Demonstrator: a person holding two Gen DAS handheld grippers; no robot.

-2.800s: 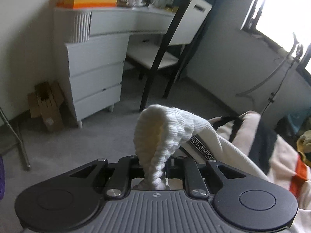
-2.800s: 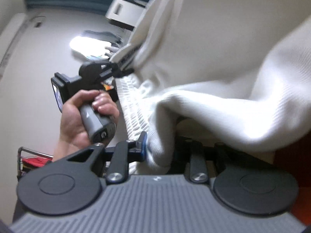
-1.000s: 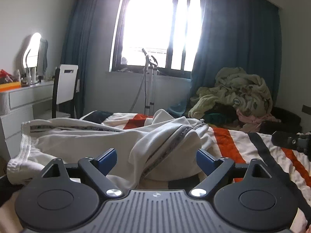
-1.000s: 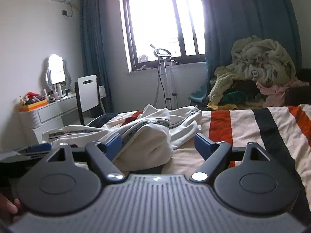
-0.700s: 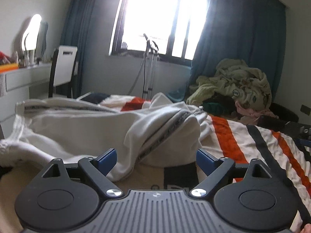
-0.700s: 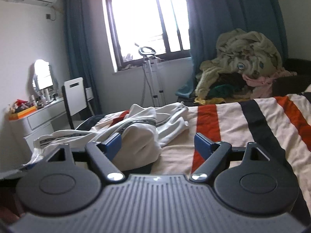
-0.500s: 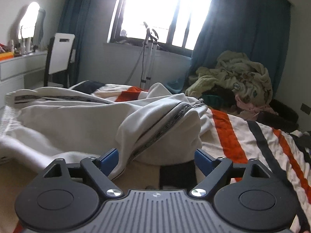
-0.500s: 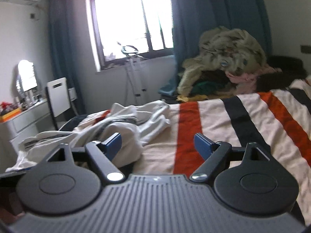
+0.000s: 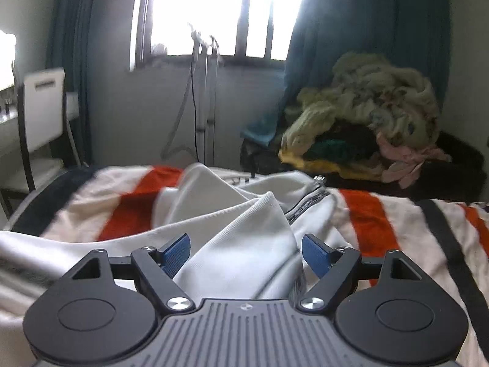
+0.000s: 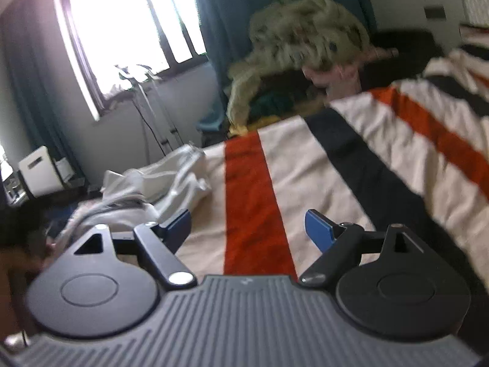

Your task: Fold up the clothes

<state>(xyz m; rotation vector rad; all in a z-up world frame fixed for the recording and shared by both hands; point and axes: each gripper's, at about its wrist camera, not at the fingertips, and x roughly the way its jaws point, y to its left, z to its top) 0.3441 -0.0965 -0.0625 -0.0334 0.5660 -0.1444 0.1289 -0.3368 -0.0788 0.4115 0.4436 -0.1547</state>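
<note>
**Both grippers wide apart over the bed, white garment bunched at the left end**

The left gripper [image 9: 246, 252] sits low and level, pointing across the bed toward the window [image 9: 214, 12]. Its jaws are spread wide and a raised fold of the white garment [image 9: 244, 229] pokes up between the blue pads [image 9: 175, 250] — I can't tell whether the cloth touches either pad, and nothing is pinched. The rest of the garment trails off to the left and toward the far side, rumpled, with a dark trim stripe running along one edge.

The right gripper [image 10: 247, 229] is tilted, so the whole room leans in its view. Its jaws are spread too, with only the striped bedspread [image 10: 253, 202] showing between them — no cloth in there at all. From this side the white garment [image 10: 159, 183] lies well off to the left, heaped near the bed's left edge.

Room-wise: the bedspread to the right of the garment is bare, cream with orange and black stripes, and it runs a good way right. At the far edge of the bed there's a big pile of clothes [image 9: 366, 113] against the blue curtain [image 9: 366, 30]. A white chair [image 9: 42, 104] stands off the far left, and a thin stand [image 9: 201, 98] is under the window. Both views are a bit blurred.
</note>
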